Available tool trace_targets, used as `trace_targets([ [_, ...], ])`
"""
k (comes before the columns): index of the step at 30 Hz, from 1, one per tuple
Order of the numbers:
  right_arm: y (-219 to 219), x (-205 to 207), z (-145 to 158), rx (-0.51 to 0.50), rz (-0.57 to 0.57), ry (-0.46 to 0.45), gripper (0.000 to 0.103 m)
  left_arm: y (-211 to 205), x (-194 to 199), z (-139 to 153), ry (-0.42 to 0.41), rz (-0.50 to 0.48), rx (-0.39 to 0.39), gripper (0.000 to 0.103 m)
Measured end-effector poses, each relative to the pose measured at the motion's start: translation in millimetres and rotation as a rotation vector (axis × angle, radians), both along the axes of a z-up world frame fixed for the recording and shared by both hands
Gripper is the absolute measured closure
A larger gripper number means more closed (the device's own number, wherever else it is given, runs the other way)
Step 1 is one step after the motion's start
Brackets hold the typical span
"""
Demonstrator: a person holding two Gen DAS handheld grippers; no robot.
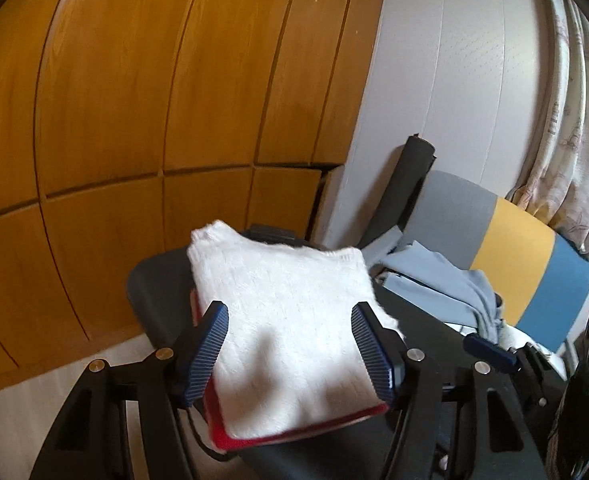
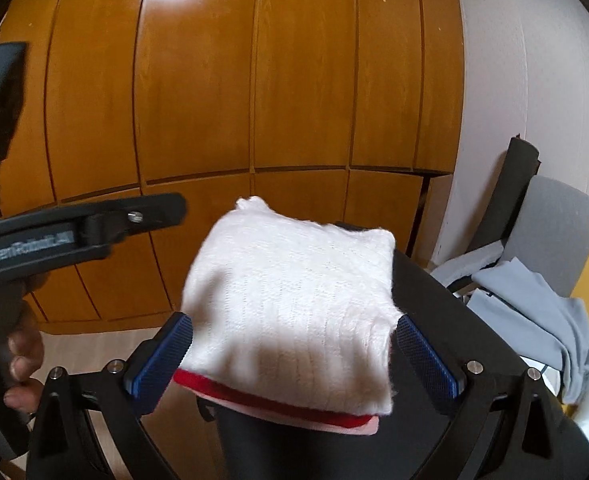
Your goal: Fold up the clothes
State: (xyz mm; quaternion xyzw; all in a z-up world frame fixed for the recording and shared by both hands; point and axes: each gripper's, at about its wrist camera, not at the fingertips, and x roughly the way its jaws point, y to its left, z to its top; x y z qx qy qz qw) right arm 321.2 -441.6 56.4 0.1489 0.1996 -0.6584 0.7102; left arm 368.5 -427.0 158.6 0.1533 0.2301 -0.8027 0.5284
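White knit sweater (image 2: 290,312) lies folded square on a red garment (image 2: 270,400), stacked on a dark chair seat (image 1: 158,292). Both the left hand-held gripper (image 1: 290,356) and right hand-held gripper (image 2: 294,360) are spread wide, grasping nothing. Unfolded blue clothes (image 1: 446,288) wait on the neighbouring chair.

Right gripper (image 2: 294,354) wide open, blue pads (image 2: 162,354) on each side of folded white sweater (image 2: 290,304). Pads close to sweater; touching or not, cannot tell. Sweater fluffy, knit, folded into square. Red cloth (image 2: 270,400) under it, pink cloth (image 2: 334,426) below that. Pile sits on black chair (image 2: 426,292). Left gripper (image 2: 78,232) at left side, person's hand (image 2: 24,364) around its handle. Big brown wooden wardrobe (image 2: 254,100) behind. White wall (image 2: 526,80) at right. Light blue clothes (image 2: 534,312) heaped on grey and yellow chair (image 2: 554,224).
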Motion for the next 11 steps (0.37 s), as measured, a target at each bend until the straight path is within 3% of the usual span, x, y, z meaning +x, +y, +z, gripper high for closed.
trace_targets([
  [9, 4.2, -1.5, -6.6, 0.005, -0.014, 0.004, 0.000, 8.3, -13.3, -0.2, -0.057, 0.008, -0.061, 0.036],
  [11, 5.1, -1.9, -8.1, 0.006, -0.017, 0.005, 0.000, 6.0, -13.2, -5.3, -0.056, 0.018, -0.057, 0.041],
])
